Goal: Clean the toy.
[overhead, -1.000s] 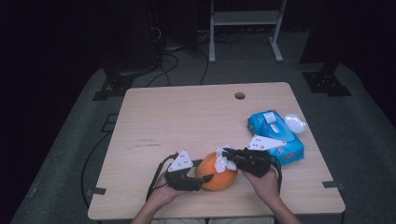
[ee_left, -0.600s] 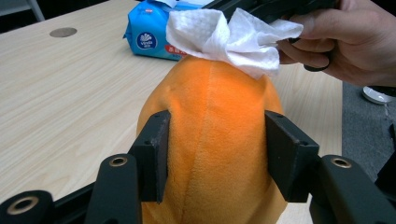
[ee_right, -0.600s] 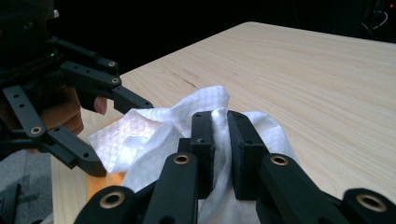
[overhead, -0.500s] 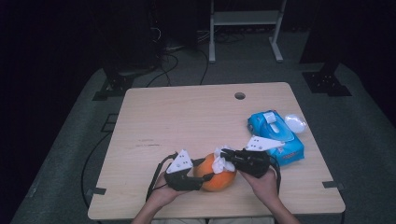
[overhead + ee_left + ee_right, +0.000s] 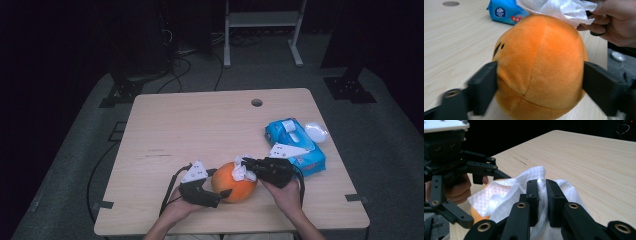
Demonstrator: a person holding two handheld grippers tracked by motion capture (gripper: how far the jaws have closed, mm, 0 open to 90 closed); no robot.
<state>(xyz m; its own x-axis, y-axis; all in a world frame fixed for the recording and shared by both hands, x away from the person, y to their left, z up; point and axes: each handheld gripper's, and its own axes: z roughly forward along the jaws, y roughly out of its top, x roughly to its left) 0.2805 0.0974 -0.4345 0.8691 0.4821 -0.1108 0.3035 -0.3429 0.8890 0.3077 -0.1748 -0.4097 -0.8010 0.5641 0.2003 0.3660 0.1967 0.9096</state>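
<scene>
The plush toy (image 5: 539, 67) is showing a bright orange pile with small black stitched marks on one side. The tissue (image 5: 506, 195) is showing plain white with a fine embossed dimple pattern. The wipes pack (image 5: 295, 145) is showing sky blue with a white flap label; the left gripper view is showing a dark blue round logo and a red strip on it. Both grippers are showing black jaws and pale grey top plates. The table (image 5: 200, 125) is showing light wood grain.

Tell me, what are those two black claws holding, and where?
Right gripper pinches a bunched fold of the white tissue. Left gripper brackets the orange plush at its sides, its jaws having just been opening.
</scene>
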